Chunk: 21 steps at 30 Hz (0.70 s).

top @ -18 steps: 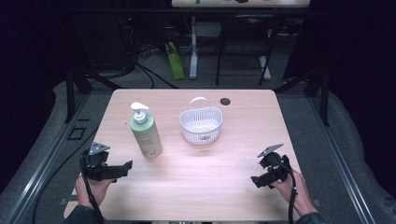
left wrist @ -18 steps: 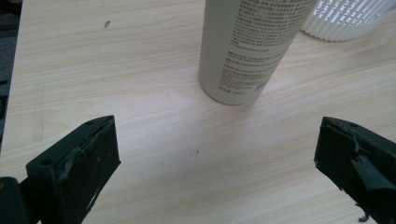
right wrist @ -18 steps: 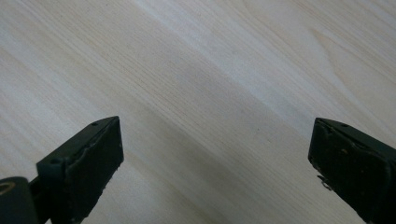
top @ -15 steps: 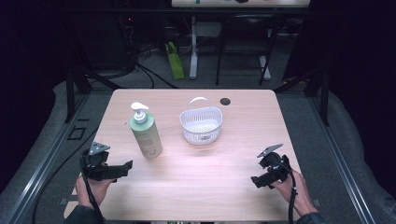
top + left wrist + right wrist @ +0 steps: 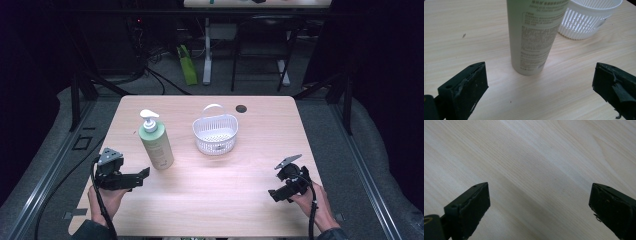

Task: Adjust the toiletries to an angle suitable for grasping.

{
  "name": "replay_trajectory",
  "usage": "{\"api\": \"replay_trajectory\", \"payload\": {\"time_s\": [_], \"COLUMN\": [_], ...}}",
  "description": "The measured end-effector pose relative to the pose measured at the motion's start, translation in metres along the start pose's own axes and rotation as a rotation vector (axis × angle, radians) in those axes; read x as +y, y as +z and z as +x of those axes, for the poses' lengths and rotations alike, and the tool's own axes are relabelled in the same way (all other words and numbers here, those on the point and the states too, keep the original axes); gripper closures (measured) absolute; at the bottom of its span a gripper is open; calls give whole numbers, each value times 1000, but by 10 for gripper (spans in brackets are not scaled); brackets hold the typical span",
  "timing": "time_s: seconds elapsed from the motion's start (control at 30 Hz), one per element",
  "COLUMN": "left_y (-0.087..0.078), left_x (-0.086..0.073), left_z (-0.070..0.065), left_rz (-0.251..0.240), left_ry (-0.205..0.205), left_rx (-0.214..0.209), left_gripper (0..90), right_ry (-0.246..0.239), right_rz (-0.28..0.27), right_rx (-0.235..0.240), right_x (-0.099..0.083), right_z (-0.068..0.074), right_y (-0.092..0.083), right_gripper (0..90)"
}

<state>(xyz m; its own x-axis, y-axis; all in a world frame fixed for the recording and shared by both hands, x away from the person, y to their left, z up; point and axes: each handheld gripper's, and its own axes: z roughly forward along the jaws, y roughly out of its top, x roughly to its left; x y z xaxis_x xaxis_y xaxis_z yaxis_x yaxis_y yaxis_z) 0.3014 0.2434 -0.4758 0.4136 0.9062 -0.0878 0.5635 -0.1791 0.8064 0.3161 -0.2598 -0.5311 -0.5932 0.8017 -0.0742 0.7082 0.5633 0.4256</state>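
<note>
On the table (image 5: 210, 200): one bottle (image 5: 156, 142), one basket (image 5: 215, 133), two grippers (fingers spread wide, gripping nothing).

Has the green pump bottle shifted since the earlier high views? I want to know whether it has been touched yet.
No. The pump bottle stands upright in the same spot left of the white basket, same gap between them.

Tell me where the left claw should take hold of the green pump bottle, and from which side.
Probably grip the pump bottle around its lower body, coming in level from the near left, where the left claw already faces it with jaws open. The bottle stands upright, and its round, straight body looks narrower than the gap between the jaws. The pump head is small and uneven. The white basket stands apart, to its right.
</note>
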Motion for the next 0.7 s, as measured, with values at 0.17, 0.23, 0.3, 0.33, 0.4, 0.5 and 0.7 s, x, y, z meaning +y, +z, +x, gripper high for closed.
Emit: {"api": "replay_trajectory", "payload": {"time_s": [0.17, 0.23, 0.3, 0.33, 0.4, 0.5, 0.7], "left_y": [5, 9, 12, 13, 14, 17, 29], "left_x": [8, 11, 14, 16, 20, 26, 34], "left_z": [-6, -8, -8, -8, -9, -9, -11], "left_rz": [-21, -22, -23, -34, -53, -76, -98], "left_ry": [18, 32, 30, 24, 22, 22, 28], "left_rx": [-6, -6, -12, -12, -8, -4, -6], "left_gripper": [0, 0, 0, 0, 0, 0, 0], "right_ry": [-14, -12, -12, -12, -18, -18, -23], "right_rz": [4, 2, -2, -2, -4, -9, -12], "right_rx": [-7, -7, -3, -3, -1, -1, 3], "right_x": [-1, 0, 1, 1, 2, 2, 3], "right_z": [-1, 0, 1, 1, 2, 2, 4], "right_y": [-1, -1, -2, -2, -3, -3, -4], "right_gripper": [30, 30, 30, 30, 30, 30, 30]}}
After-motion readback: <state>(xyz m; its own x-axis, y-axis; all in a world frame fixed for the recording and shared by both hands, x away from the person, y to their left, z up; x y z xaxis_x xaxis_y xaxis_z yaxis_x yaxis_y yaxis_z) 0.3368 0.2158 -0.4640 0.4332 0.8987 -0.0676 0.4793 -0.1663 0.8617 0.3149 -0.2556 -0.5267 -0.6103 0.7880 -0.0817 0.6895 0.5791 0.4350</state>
